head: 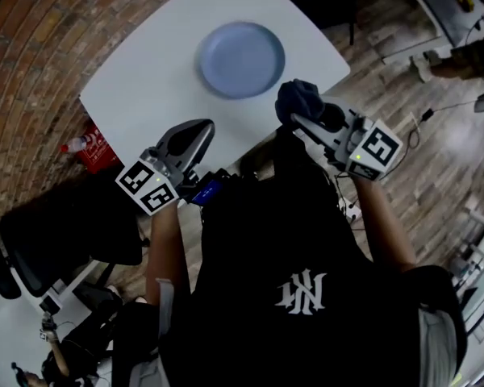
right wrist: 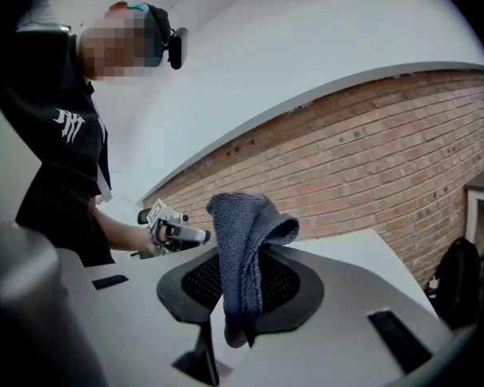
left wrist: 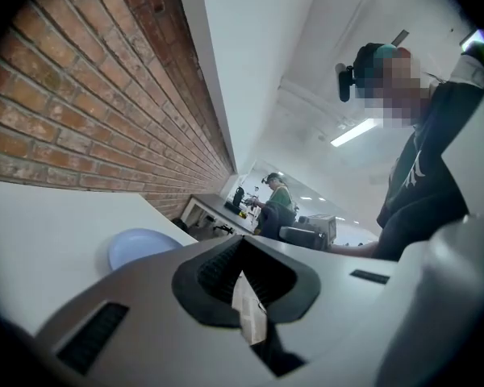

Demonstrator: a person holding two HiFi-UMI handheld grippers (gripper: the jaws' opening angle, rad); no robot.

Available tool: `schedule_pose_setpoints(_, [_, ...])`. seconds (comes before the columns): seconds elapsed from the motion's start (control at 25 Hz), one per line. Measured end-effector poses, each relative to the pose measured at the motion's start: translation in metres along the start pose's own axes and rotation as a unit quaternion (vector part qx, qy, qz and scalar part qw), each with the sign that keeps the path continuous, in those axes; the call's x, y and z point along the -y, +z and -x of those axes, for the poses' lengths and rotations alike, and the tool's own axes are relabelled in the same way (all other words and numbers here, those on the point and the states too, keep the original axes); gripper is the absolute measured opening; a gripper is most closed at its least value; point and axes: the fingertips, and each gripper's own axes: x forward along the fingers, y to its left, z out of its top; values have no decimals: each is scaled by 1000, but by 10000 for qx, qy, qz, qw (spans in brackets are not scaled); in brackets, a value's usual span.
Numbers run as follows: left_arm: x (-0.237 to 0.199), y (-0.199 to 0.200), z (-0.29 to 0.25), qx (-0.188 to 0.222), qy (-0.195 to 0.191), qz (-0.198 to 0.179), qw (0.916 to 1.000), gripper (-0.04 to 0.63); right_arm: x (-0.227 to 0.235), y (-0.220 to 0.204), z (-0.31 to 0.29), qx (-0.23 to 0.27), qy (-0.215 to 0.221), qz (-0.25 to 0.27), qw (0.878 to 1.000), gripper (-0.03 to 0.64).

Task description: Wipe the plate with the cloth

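The right claw [head: 297, 119] gripped the cloth [head: 300, 99]; the left claw [head: 195, 132] was shut, empty. The plate [head: 241, 59] sat on the bench [head: 145, 79], eleven o'clock from the cloth. Approach step, I'd say: the cloth next needed lowering onto it.

Fisheye views curve and darken at their rims — a ceiling strip light [left wrist: 355, 131] glows overhead (shadows are soft).

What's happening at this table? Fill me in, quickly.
A person holds a gripper in each hand over a white table. The right gripper is shut on a dark blue terry cloth, which it holds in the air just beside the round pale blue plate and not on it. The left gripper is shut and empty, near the table's front edge. The wiping doesn't look to have started.
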Motion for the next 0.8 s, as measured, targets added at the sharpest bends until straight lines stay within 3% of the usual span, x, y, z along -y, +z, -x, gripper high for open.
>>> schedule_pose_setpoints(0.4, [-37, 22, -28, 367, 863, 148, 9955, 2, 61, 22, -46, -233, 1160, 188, 9928, 89])
schedule_pose_setpoints(0.8, [-45, 28, -27, 554, 1914, 292, 9795, 2, 96, 30, -79, -411, 2065, 288, 9772, 89])
